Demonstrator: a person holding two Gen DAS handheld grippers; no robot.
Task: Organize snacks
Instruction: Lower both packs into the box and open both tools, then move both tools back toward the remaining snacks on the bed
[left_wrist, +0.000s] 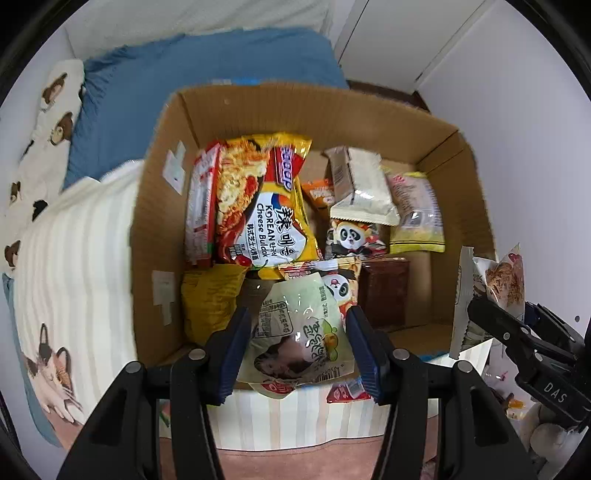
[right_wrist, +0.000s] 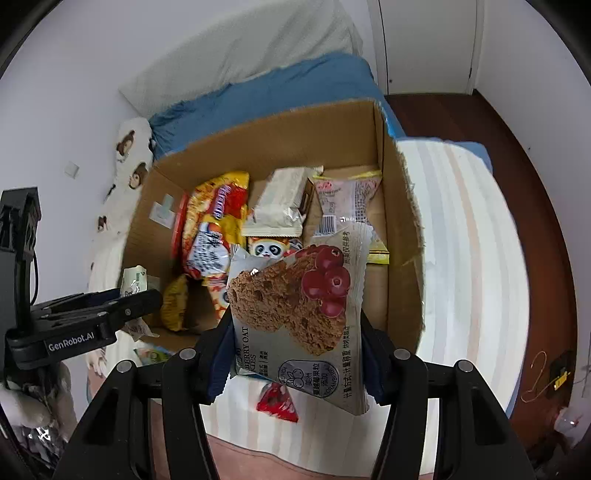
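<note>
Carrying both snacks over the cardboard box (left_wrist: 162, 221) on the bed, each hand-held gripper should release low: left hand-held gripper (left_wrist: 299, 343) clamps a green packet (left_wrist: 299, 325), right hand-held gripper (right_wrist: 295, 339) a cranberry oat cookie pack (right_wrist: 295, 314).

yellow noodle packet (left_wrist: 266, 206), brown cardboard box (left_wrist: 369, 110), blue blanket (left_wrist: 207, 70)

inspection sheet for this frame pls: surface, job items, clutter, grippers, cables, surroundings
Surface: striped bedspread, bears the cardboard box.
Job's things: box holds noodle pack, panda packets and other snacks.
Clutter: red packet on the bed by the box.
Grippers: left hand-held gripper shut on green pouch; right hand-held gripper shut on oat cookie pack.
Cables: nothing seen.
Surroundings: blue pillow, white wall, wood floor.
</note>
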